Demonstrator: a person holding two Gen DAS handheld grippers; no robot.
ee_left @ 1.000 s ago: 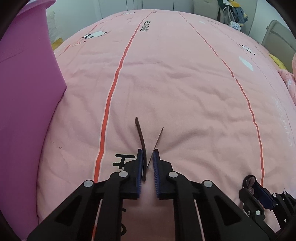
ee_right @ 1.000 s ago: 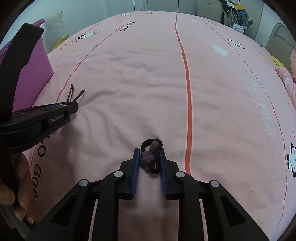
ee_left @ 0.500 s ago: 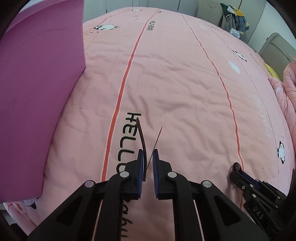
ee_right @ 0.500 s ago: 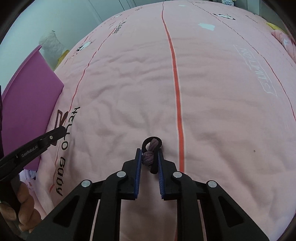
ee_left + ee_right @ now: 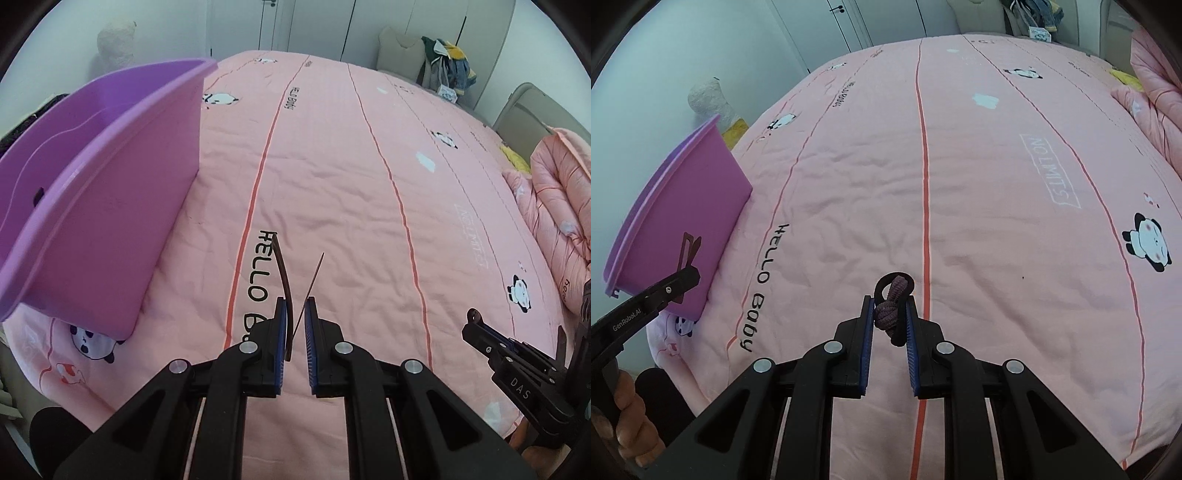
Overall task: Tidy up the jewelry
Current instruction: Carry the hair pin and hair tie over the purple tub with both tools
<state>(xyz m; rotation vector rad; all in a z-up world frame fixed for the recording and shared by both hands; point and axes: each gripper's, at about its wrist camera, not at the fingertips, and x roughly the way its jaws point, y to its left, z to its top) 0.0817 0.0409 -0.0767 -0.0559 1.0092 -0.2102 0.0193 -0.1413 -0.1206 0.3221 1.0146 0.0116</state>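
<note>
My left gripper (image 5: 294, 308) is shut on a thin brown hair clip (image 5: 284, 280) whose two prongs stick out ahead, held above the pink bedspread. It also shows in the right wrist view (image 5: 687, 275) with the clip (image 5: 687, 251) in front of the purple bin. My right gripper (image 5: 889, 306) is shut on a knotted purple and black hair tie (image 5: 891, 312), held above the bed. It shows at the lower right of the left wrist view (image 5: 476, 325). A purple plastic bin (image 5: 110, 192) stands on the bed's left edge, also seen in the right wrist view (image 5: 676, 218).
The pink bedspread (image 5: 369, 184) has red stripes, panda prints and "HELLO Baby" lettering. A folded pink quilt (image 5: 554, 184) lies at the right. A chair with clothes (image 5: 443, 70) and white wardrobe doors stand beyond the bed. My hand (image 5: 624, 424) holds the left gripper's handle.
Both grippers have lifted and drawn back from the bed with their items. The purple bin's rim and inside have come into the left wrist view.
</note>
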